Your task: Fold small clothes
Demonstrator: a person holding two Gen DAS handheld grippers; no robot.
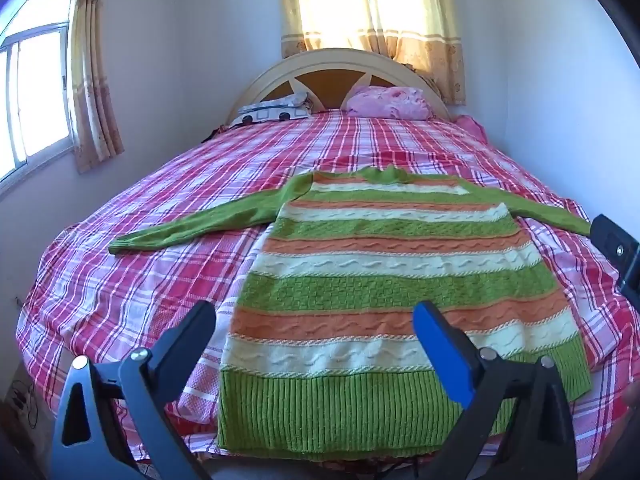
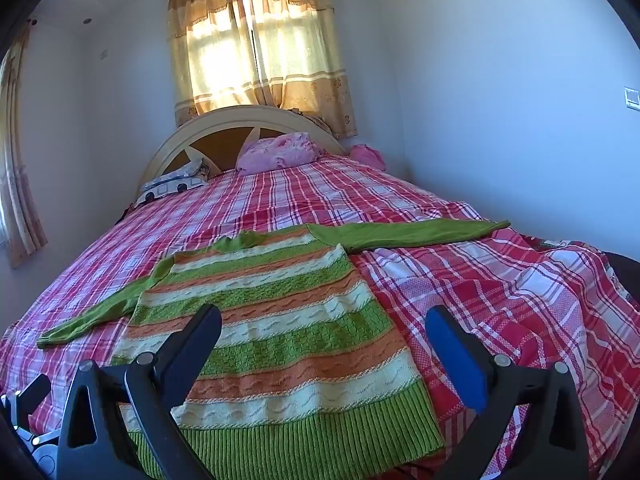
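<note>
1. Since the green, orange and cream striped cable-knit sweater (image 1: 384, 264) is thick wool-type knit, I judge it soft, floppy, stretchy, moderately light; not fragile, not slippery. It will sag if lifted by one point.
2. Best grips, my call: ribbed green hem (image 1: 320, 412) corners for the body fold, or the cuffs for the sleeves. Pinch a full layer stack, not a single loop of yarn.
3. Look: horizontal bands, plain green long sleeves, green ribbed collar (image 1: 384, 174) at 12 o'clock, hem at 6 o'clock nearest me.
4. Location: lying flat, front up, on the red-and-white plaid bedsheet (image 1: 140, 272), at the foot end of the bed. Left sleeve (image 1: 192, 228) runs out toward 9 o'clock, right sleeve (image 2: 408, 232) toward 3 o'clock. Both spread, nothing folded yet.
5. Left gripper (image 1: 316, 332): fingers spread wide, holding nothing, hovering over the hem's left half.
6. Right gripper (image 2: 324, 336): fingers also wide apart, empty, over the hem's right corner.
7. Pink pillow (image 1: 386, 101) and patterned pillow (image 1: 276, 109) at the headboard, well apart from the work.
</note>
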